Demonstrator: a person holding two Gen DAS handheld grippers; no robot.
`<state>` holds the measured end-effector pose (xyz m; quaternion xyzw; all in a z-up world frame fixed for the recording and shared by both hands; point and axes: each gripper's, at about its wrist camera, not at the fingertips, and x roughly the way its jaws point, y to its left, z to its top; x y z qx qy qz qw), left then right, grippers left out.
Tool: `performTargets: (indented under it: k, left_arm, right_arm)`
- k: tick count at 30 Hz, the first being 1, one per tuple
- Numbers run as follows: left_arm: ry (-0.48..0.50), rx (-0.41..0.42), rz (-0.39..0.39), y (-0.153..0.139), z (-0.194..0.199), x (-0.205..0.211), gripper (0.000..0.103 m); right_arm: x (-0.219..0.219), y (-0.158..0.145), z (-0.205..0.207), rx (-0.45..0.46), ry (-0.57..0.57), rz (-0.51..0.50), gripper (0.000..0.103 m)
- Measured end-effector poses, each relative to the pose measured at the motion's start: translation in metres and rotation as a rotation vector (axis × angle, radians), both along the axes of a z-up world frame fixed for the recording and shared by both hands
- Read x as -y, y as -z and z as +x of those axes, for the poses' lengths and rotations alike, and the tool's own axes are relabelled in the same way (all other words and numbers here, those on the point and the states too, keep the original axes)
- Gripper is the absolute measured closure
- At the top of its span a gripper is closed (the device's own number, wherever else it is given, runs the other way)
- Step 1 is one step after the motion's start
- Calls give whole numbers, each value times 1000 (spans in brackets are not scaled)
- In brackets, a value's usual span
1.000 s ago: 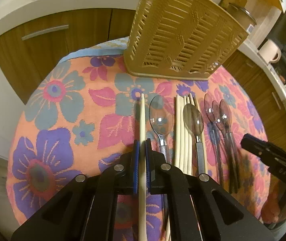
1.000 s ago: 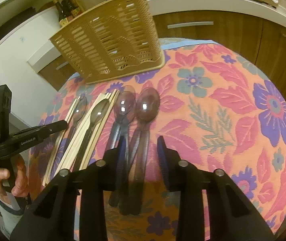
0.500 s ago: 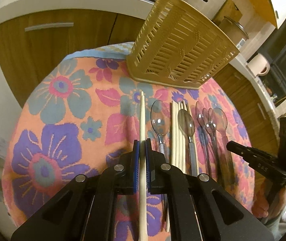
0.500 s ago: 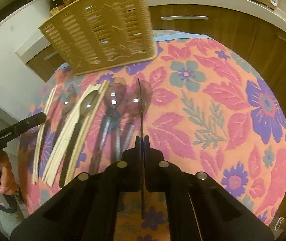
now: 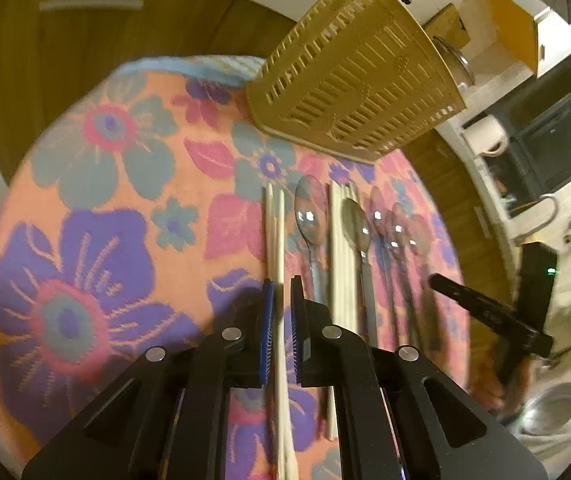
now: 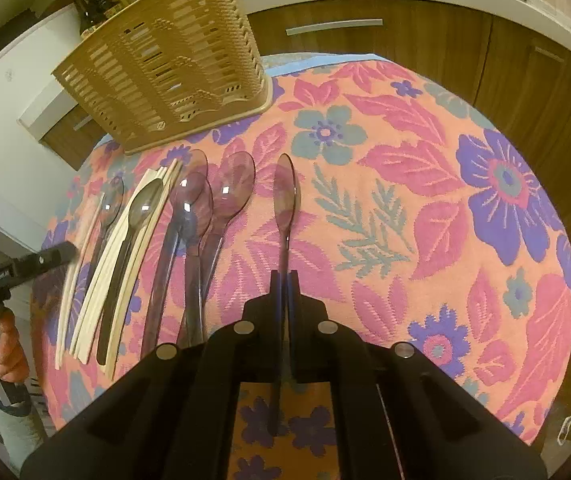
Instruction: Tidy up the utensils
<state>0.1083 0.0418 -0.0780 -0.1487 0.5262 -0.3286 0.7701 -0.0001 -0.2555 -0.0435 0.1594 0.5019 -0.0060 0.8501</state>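
My left gripper (image 5: pixel 279 292) is shut on a cream chopstick (image 5: pixel 281 232) that runs forward over the flowered cloth (image 5: pixel 97 208); the picture is blurred. To its right lie a clear spoon (image 5: pixel 310 216), a bundle of chopsticks (image 5: pixel 341 260), a grey spoon (image 5: pixel 357 224) and purple spoons (image 5: pixel 393 224). My right gripper (image 6: pixel 284 280) is shut on the handle of a translucent purple spoon (image 6: pixel 285 196), held apart from the two purple spoons (image 6: pixel 213 200) to its left. A tan slotted basket (image 6: pixel 173 56) stands at the far edge, in both views.
Brown cabinet doors (image 6: pixel 425 40) and a white counter lie behind the round table. The right side of the cloth (image 6: pixel 465 220) carries no utensils. A hand (image 6: pixel 5 344) holds the left gripper (image 6: pixel 17 268) at the table's left. A metal bowl (image 5: pixel 553 408) sits low right.
My right gripper closed on one purple spoon and drew it rightward, away from the row. My left gripper kept its hold on the chopstick while it shifted and turned.
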Motion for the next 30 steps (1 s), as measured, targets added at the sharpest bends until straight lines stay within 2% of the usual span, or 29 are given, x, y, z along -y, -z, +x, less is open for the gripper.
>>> performTargets:
  k: [5, 8, 9, 11, 12, 13, 15, 18, 19, 22, 25, 30]
  left_arm:
    - [-23, 16, 62, 2, 0, -1, 101]
    - [-29, 64, 132, -5, -5, 3, 102]
    - [-23, 70, 134, -7, -6, 4, 102]
    - [-4, 81, 118, -13, -11, 4, 89]
    - [12, 86, 115, -16, -13, 3, 76]
    - [24, 98, 124, -17, -15, 3, 73]
    - [50, 114, 181, -17, -17, 13, 74]
    - [88, 136, 261, -14, -20, 26, 89]
    - [91, 145, 276, -13, -22, 27, 98]
    - [84, 162, 275, -14, -25, 26, 99]
    - [56, 150, 223, -14, -24, 17, 99]
    - [11, 151, 283, -12, -20, 5, 99]
  right_arm:
    - [5, 0, -1, -7, 7, 1, 100]
    - [7, -1, -4, -10, 10, -8, 100]
    - [8, -2, -4, -11, 11, -15, 100]
    - [8, -2, -6, -7, 9, -20, 100]
    - [8, -2, -6, -6, 4, -22, 100]
    - [8, -2, -7, -5, 1, -24, 100]
    - [8, -2, -7, -3, 0, -23, 100]
    - [8, -2, -8, -2, 0, -16, 100]
    - [8, -2, -8, -1, -2, -17, 100]
    - [8, -2, -8, 2, -7, -15, 100]
    - [8, -2, -8, 7, -11, -18, 100]
    - [9, -3, -9, 7, -11, -12, 100]
